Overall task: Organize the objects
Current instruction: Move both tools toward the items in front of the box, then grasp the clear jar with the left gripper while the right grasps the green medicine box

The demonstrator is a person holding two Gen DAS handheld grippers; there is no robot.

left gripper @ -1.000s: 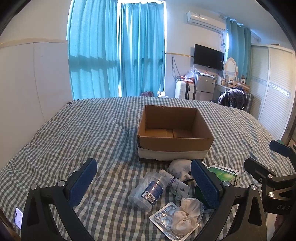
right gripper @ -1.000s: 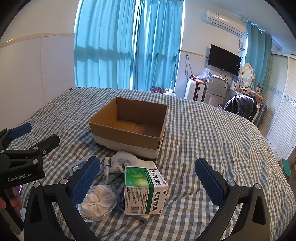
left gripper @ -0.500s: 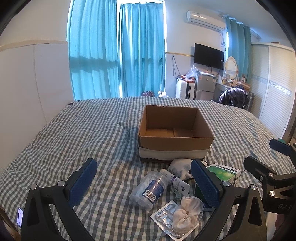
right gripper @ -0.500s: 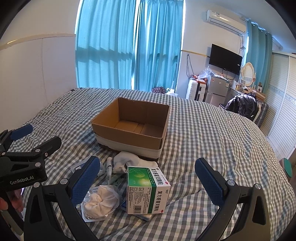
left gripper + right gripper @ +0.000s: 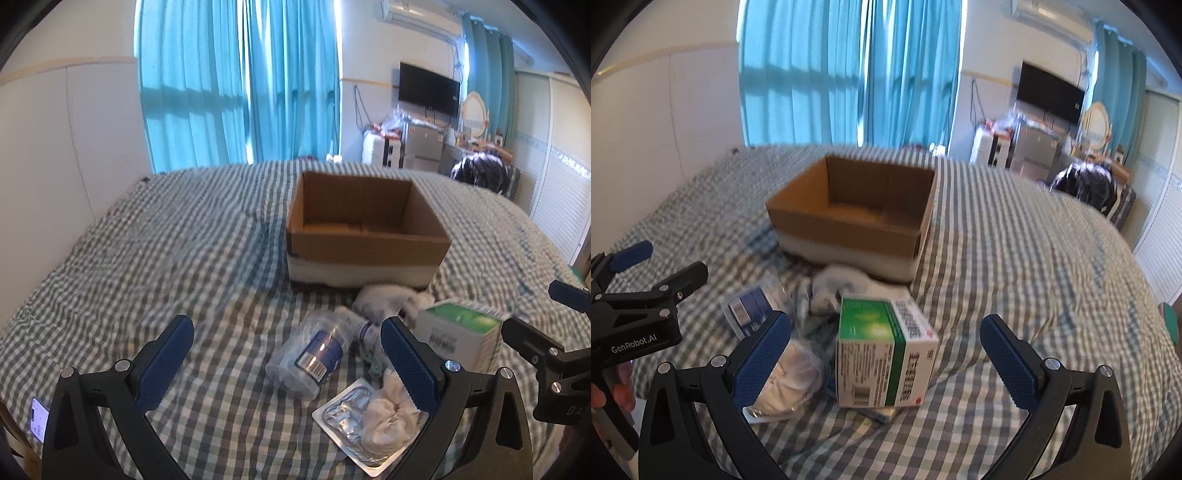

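An open, empty cardboard box (image 5: 365,236) (image 5: 857,218) sits mid-bed. In front of it lies a pile: a clear plastic jar with a blue label (image 5: 308,356) (image 5: 750,304), a small white tube (image 5: 356,325), white cloth (image 5: 388,297) (image 5: 842,282), a green-and-white medicine box (image 5: 461,332) (image 5: 886,350), and a blister pack with a white bundle on it (image 5: 373,421) (image 5: 786,384). My left gripper (image 5: 288,354) is open, low, with the jar between its fingers' line. My right gripper (image 5: 886,354) is open around the medicine box, not touching it.
The checked bedspread (image 5: 147,266) covers the bed. A white headboard panel (image 5: 55,155) is at the left, teal curtains (image 5: 236,85) behind. A wardrobe (image 5: 554,155), TV and cluttered furniture stand at the right, beyond the bed edge.
Both grippers have moved forward and lower toward the pile; the medicine box now sits between the right gripper's fingers. Both stay open. No object has moved.
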